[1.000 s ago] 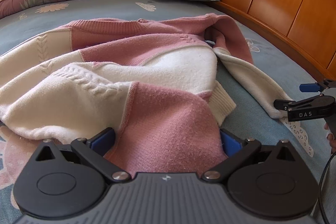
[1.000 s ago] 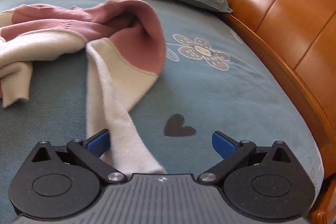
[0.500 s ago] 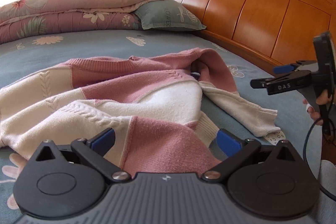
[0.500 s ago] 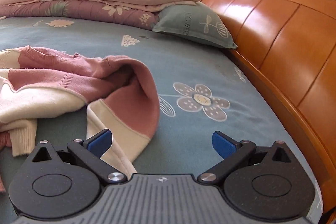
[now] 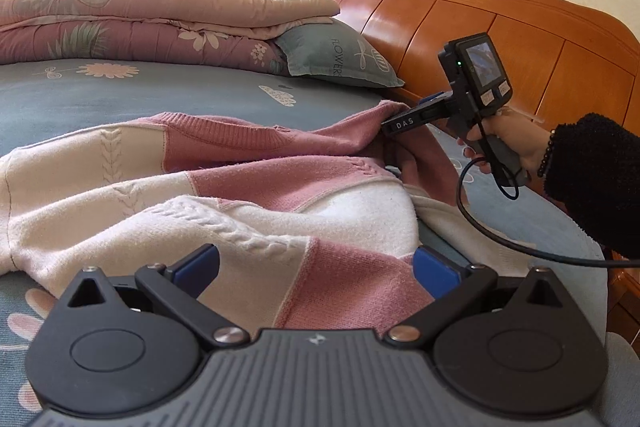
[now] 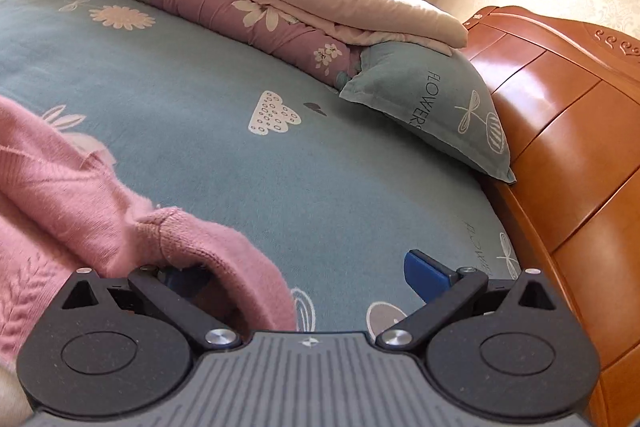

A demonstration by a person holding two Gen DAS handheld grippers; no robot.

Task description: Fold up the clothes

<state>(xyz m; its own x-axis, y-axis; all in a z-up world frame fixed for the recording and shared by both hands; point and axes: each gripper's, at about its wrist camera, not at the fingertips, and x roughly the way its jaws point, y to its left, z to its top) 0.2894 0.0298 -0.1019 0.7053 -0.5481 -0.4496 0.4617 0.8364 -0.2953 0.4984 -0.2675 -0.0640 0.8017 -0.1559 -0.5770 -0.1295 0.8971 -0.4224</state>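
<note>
Pink-and-cream sweater (image 5: 208, 195) lies crumpled, long axis across the bed (image 5: 120, 95).

Left tool (image 5: 316, 267) low with jaws spread wide, right tool (image 6: 308, 275) jaws apart, right hand (image 5: 508, 135) gripping its handle

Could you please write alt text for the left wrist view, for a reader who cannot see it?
A pink and cream knitted sweater lies rumpled on a blue floral bed sheet, between the open fingers of the left gripper. At right, a hand brings the right gripper to the sweater's pink far edge, before a wooden headboard.
</note>
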